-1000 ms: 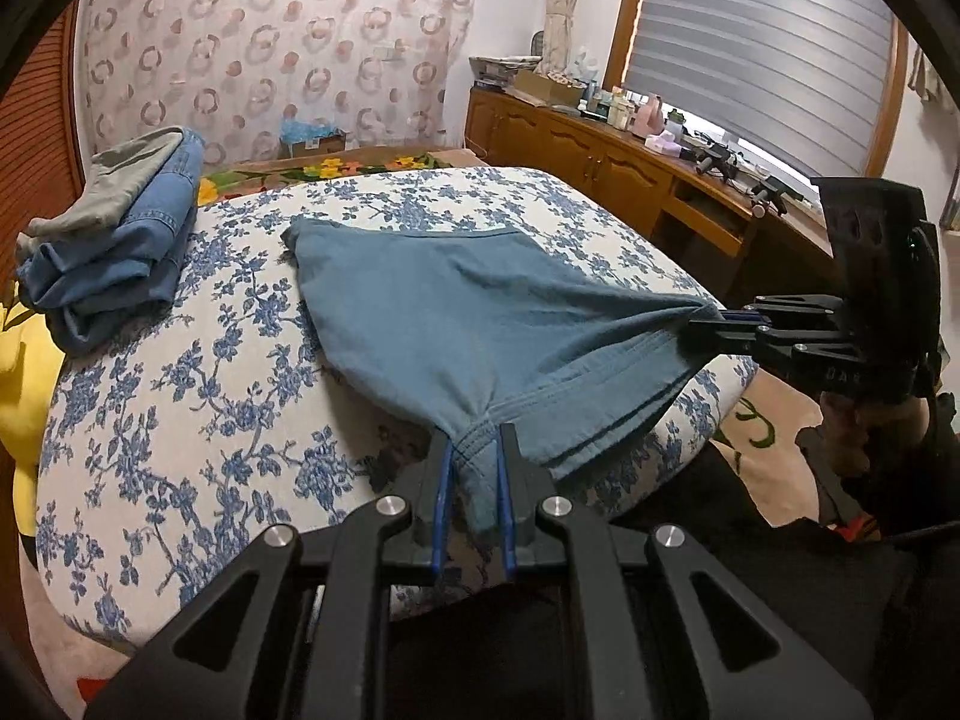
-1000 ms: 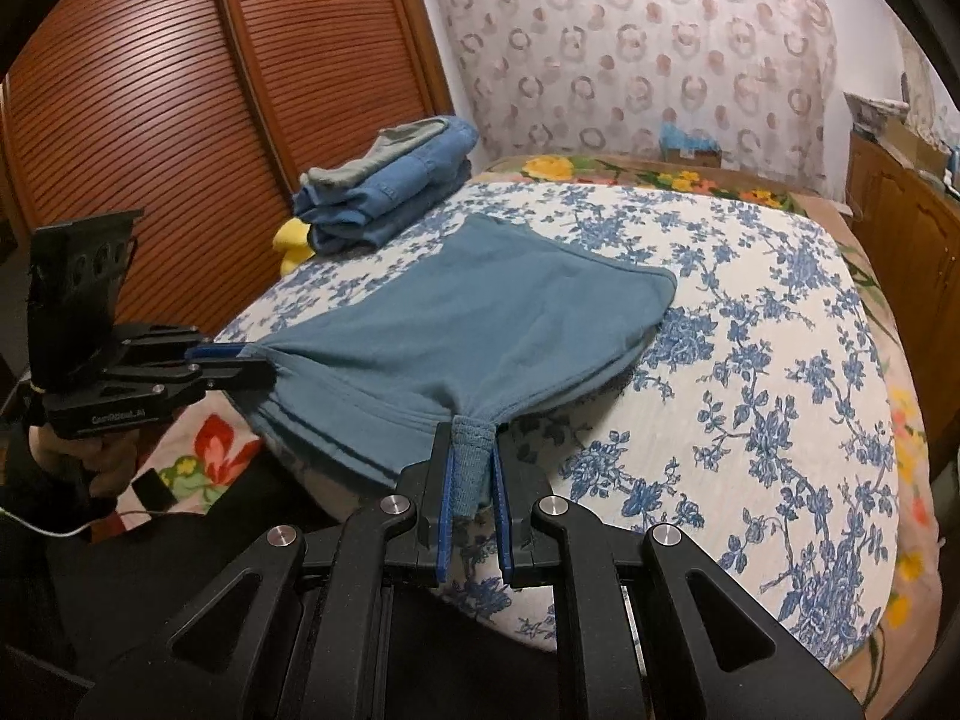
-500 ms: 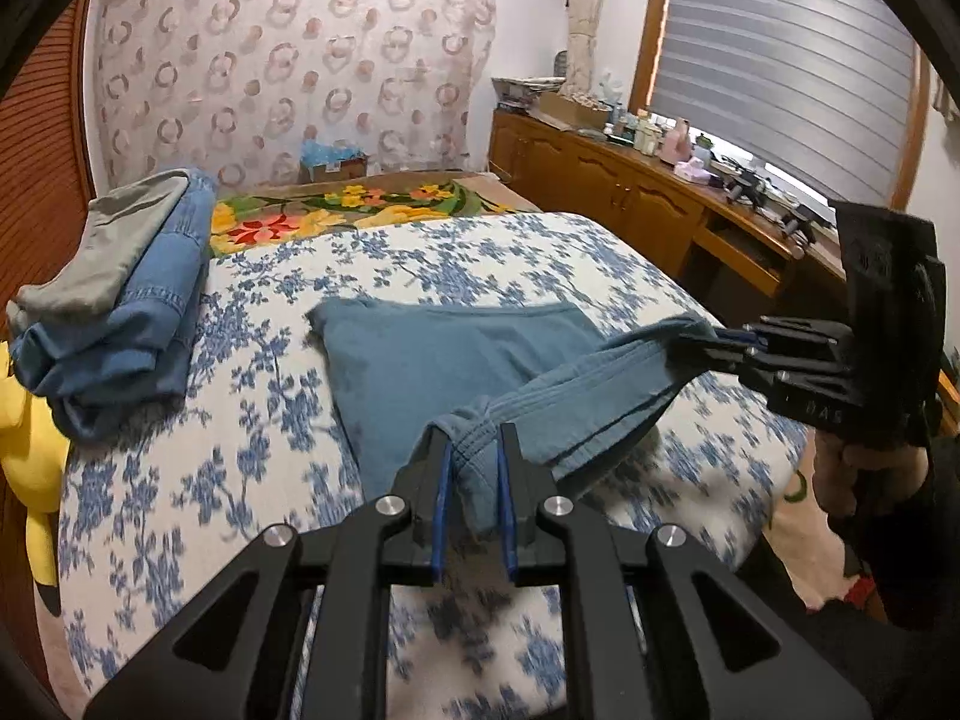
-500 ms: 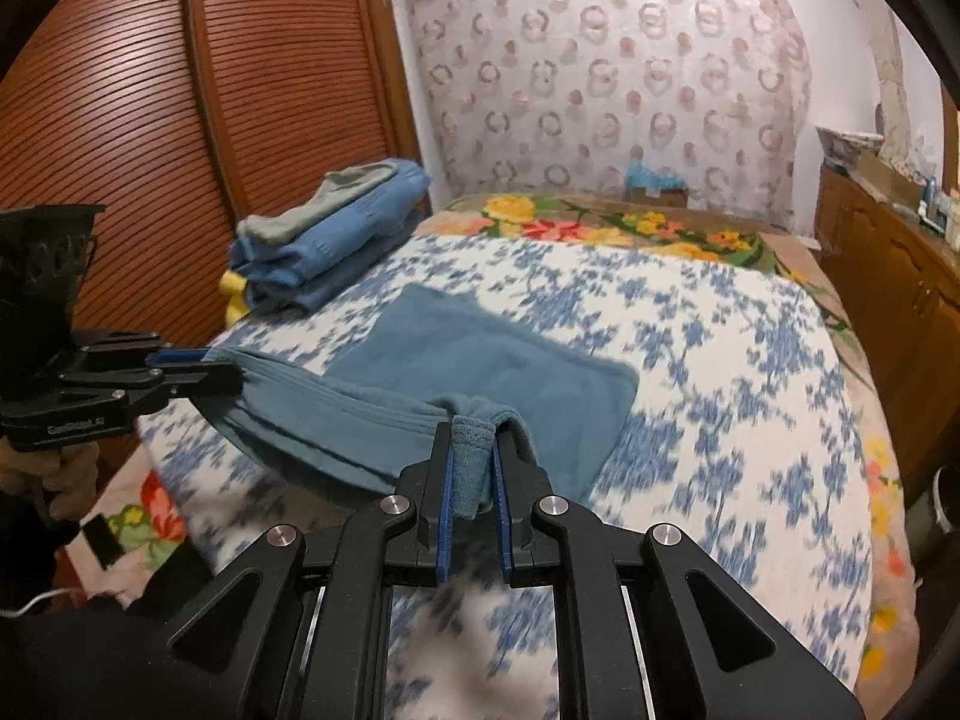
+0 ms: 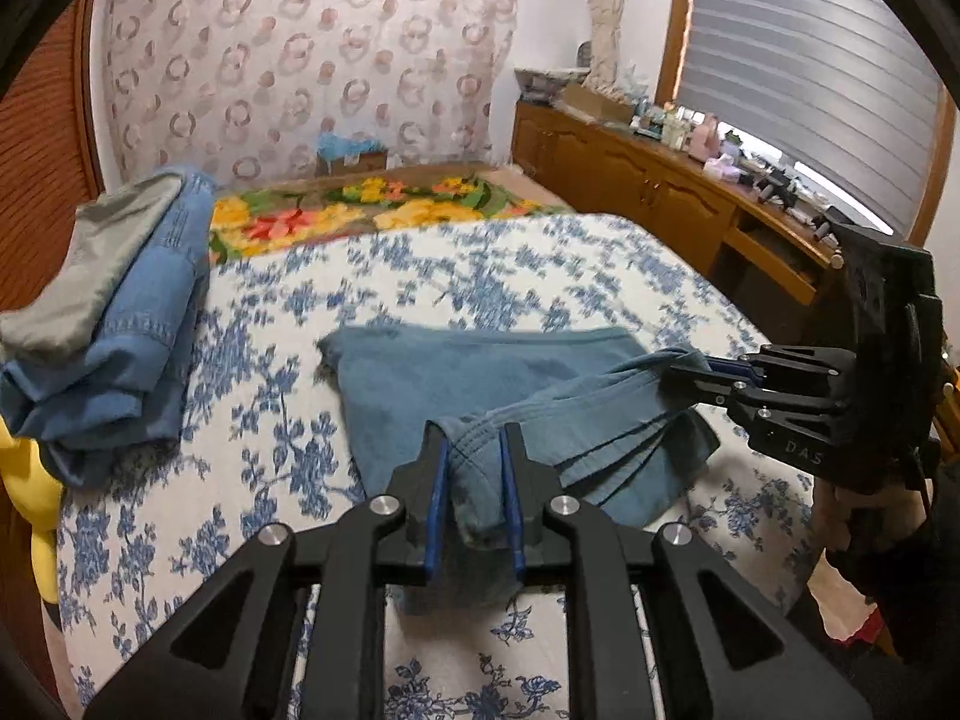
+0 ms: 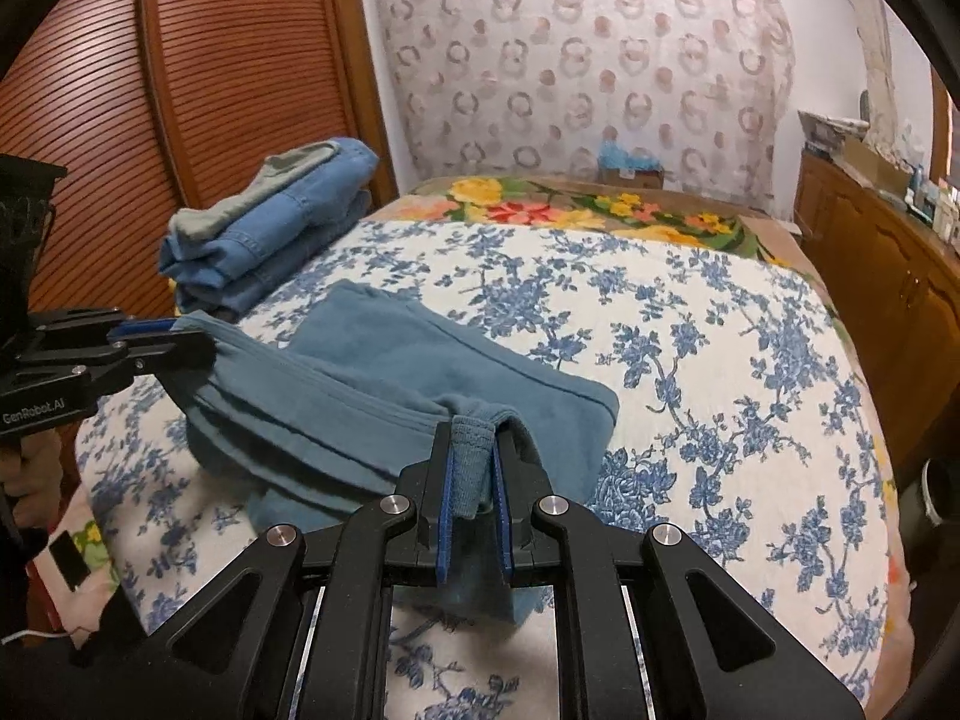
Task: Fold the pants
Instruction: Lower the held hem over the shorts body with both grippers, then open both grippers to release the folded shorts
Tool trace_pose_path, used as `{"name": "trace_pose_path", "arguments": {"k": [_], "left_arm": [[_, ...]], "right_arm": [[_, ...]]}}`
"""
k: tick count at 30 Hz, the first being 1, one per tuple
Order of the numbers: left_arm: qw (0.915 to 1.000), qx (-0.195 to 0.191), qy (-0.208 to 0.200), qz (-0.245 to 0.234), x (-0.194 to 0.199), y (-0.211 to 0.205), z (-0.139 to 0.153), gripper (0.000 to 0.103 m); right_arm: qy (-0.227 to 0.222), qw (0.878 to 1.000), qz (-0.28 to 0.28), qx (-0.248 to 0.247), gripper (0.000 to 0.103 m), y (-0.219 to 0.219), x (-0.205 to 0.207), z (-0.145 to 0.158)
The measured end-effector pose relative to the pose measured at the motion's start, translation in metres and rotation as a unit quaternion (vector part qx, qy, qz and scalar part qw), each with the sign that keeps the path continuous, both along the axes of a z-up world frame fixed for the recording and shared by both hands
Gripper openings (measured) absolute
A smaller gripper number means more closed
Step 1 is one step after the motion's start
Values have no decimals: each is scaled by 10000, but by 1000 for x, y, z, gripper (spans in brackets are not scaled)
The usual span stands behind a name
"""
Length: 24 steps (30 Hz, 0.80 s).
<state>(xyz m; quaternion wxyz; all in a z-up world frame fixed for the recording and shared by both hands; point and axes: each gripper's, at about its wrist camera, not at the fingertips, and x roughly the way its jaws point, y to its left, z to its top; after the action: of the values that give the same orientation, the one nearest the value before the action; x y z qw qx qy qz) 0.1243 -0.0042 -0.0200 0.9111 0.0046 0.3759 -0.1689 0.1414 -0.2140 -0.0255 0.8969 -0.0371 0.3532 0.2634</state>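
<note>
Now opening: left tool [image 5: 474, 468], teal cotton pants [image 5: 480, 378] bunched between its blue pads. Right tool [image 6: 471, 468] clamped tight on another edge. Pants folded over, lying on blue-flowered white bed quilt [image 6: 720, 360], near stacked denim jeans [image 5: 144, 324].

White lettering "GenRobot.AI" was read on the black body of the left gripper [image 6: 159, 345], seen in the right wrist view. On the right gripper [image 5: 690, 375], in the left wrist view, only "DAS" was legible. No other text was readable.
</note>
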Motion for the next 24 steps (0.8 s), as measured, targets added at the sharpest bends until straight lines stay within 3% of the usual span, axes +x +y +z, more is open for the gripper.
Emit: {"name": "trace_pose_path", "arguments": {"k": [7,11,14,24], "left_arm": [[9999,82,-77,93,-9,7,1,41],[9997,37,-193,113,-17,14,6,44],[9996,138,-193,134,-22,16,1,44],[9991,255,254,220,-26,26,-38,44]], "right_arm": [[13,10000,-42,54,13,0,0,-6],[-75,9999,-15,106,17,1,-2,0],[-233,9996,-75,107,28,-3,-6,8],[-167,9997,16,-204,38,-18,-23,0]]}}
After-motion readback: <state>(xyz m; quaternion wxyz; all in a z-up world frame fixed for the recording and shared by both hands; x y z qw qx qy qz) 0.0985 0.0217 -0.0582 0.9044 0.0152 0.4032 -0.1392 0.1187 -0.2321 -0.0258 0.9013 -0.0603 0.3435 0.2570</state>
